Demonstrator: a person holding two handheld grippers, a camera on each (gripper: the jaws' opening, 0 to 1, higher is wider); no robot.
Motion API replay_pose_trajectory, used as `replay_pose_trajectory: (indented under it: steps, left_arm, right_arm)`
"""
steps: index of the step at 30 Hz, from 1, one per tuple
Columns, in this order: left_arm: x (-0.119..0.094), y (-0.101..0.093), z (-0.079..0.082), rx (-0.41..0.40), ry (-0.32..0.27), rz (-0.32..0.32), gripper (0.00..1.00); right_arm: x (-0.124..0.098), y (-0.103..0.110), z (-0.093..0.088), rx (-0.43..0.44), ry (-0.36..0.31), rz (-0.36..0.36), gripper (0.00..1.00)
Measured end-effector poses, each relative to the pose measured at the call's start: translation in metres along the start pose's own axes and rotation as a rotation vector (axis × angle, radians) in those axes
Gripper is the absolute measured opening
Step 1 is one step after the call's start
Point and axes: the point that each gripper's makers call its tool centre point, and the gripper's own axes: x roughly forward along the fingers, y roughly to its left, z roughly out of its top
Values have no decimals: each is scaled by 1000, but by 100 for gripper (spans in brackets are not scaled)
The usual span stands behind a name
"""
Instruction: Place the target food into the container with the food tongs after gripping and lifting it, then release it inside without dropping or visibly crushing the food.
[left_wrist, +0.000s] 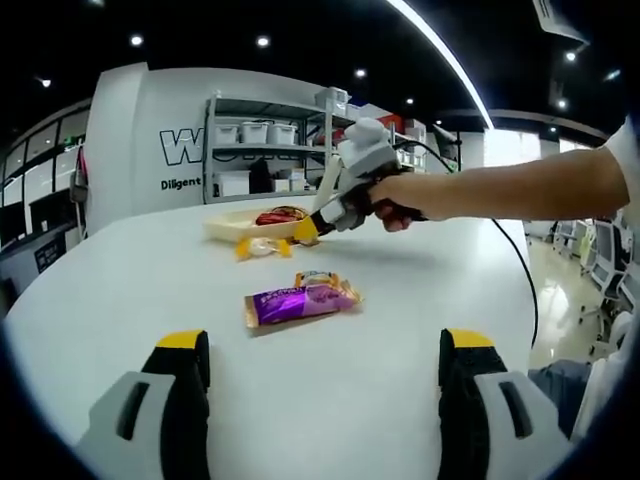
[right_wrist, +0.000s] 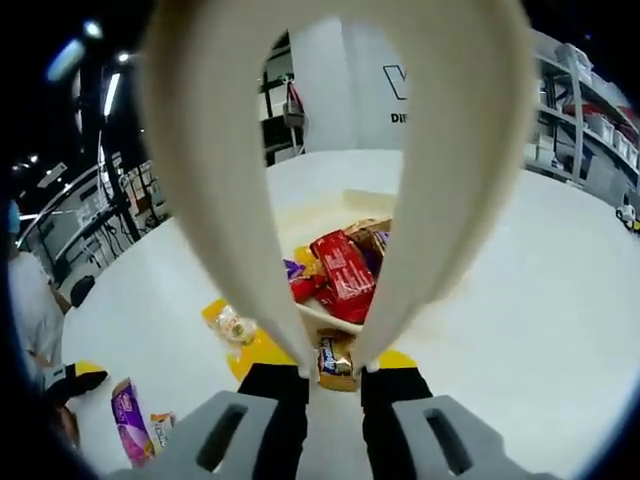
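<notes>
The right hand-held gripper is clamped on the food tongs, which pinch a small snack near the container; the left hand-held gripper stands apart over the desk.

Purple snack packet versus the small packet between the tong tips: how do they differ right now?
The purple snack packet lies flat on the white table, free of any tool; the small brown packet is pinched between the cream tongs in the right gripper. The purple one looks longer. Both sit outside the container.

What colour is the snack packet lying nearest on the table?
Purple, with orange ends; the snack packet shows best in the left gripper view.
</notes>
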Motion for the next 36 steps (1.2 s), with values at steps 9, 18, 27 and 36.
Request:
replay_pose_trajectory:
  steps: [9,18,27,36]
  left_arm:
    - [0,-1,0,8,3,0,94]
    - [-1,-2,-1,10,3,3,94]
    - [-1,-2,0,9,2,3,94]
    - [-1,0,1,9,1,5,94]
  right_arm:
    - [-22,-5,11,25,-31,23,13]
    - [-32,-8,26,29,-52,32,13]
    - [-26,-5,35,30,-59,37,13]
    - [-6,-6,41,30,-47,29,14]
